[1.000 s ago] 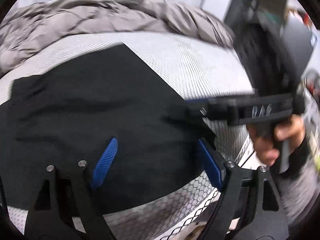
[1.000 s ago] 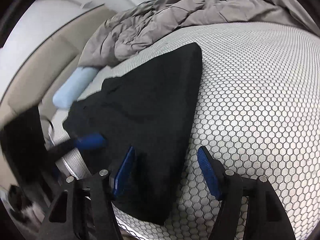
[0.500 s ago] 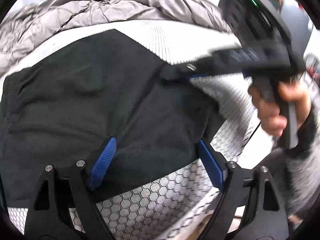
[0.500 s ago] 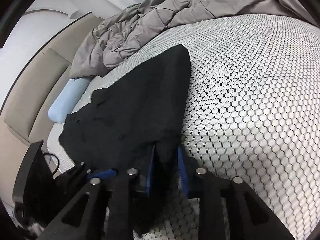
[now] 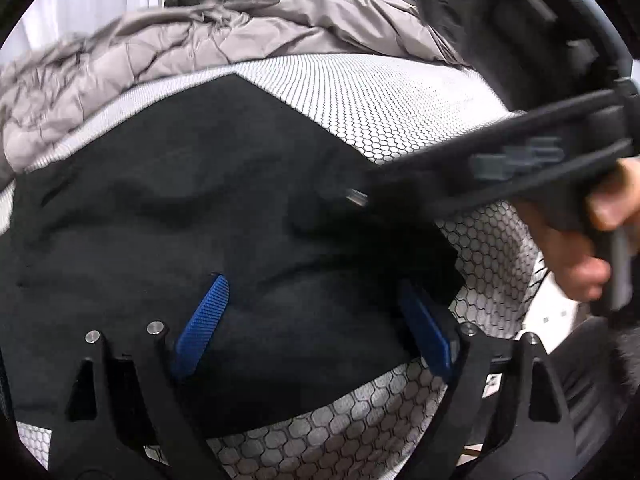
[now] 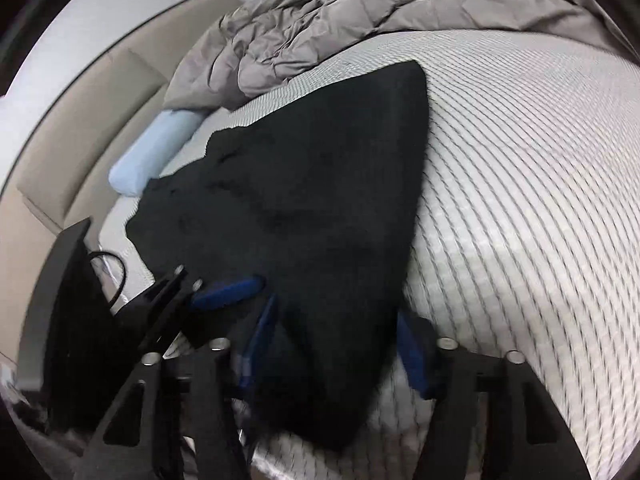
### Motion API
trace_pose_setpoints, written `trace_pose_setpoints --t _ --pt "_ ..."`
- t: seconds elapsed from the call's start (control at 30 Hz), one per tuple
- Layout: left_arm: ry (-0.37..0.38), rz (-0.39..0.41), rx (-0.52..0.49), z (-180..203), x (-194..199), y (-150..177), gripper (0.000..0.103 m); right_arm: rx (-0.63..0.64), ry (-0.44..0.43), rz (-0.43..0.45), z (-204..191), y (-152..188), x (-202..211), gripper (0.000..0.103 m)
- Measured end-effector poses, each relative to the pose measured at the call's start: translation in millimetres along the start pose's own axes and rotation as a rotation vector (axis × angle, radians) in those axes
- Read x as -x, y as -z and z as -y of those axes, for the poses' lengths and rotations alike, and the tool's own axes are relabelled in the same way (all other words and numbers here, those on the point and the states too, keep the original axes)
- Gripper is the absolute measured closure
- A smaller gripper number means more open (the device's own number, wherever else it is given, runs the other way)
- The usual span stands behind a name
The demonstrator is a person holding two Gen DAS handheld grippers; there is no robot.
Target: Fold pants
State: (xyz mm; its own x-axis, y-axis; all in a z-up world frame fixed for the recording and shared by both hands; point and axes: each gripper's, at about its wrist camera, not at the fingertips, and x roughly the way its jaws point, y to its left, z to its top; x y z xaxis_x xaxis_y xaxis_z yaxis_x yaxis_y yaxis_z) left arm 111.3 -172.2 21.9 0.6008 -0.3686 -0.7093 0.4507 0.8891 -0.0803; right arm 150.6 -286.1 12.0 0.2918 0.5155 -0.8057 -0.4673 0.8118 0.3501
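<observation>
The black pants (image 5: 180, 208) lie folded flat on the white honeycomb-patterned bed cover (image 5: 400, 96). They also show in the right wrist view (image 6: 320, 200). My left gripper (image 5: 316, 320) is open, its blue pads spread over the near edge of the pants. My right gripper (image 6: 336, 344) is open, its pads on either side of the near corner of the pants. The right gripper, held by a hand, reaches in from the right in the left wrist view (image 5: 500, 168). The left gripper's blue fingertip (image 6: 228, 290) shows at the left of the right wrist view.
A crumpled grey duvet (image 5: 200, 52) is piled along the far side of the bed, and shows in the right wrist view (image 6: 360, 12). A light blue pillow (image 6: 156, 156) lies by the beige headboard (image 6: 80, 120). The bed's near edge runs below the grippers.
My right gripper was shut on the pants' corner half a second ago and has opened. My left gripper stayed open and shifted slightly over the near edge.
</observation>
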Motion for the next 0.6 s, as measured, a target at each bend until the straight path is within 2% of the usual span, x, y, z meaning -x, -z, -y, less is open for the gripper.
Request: trace_pose_setpoints --t 0.07,0.23,0.37,0.5,0.57,0.6 --pt "0.016 -0.015 -0.006 -2 1 0 0.017 0.01 0.053 0.002 0 -14 -10 0.061" --pt "0.007 -0.026 -0.025 1 0 3 0.017 -0.069 0.072 0.015 21 -66 -39 0.064" --pt "0.026 -0.033 -0.026 -1 4 6 0.016 -0.088 0.169 0.017 48 -119 -73 0.067" --pt "0.041 -0.04 -0.051 -2 4 6 0.014 -0.012 0.313 0.023 47 -163 -100 0.067" --pt "0.054 -0.048 -0.067 -2 5 3 0.014 -0.01 0.361 0.019 47 -176 -106 0.058" --pt "0.062 -0.052 -0.072 -2 7 3 0.014 -0.02 0.374 0.014 47 -178 -103 0.058"
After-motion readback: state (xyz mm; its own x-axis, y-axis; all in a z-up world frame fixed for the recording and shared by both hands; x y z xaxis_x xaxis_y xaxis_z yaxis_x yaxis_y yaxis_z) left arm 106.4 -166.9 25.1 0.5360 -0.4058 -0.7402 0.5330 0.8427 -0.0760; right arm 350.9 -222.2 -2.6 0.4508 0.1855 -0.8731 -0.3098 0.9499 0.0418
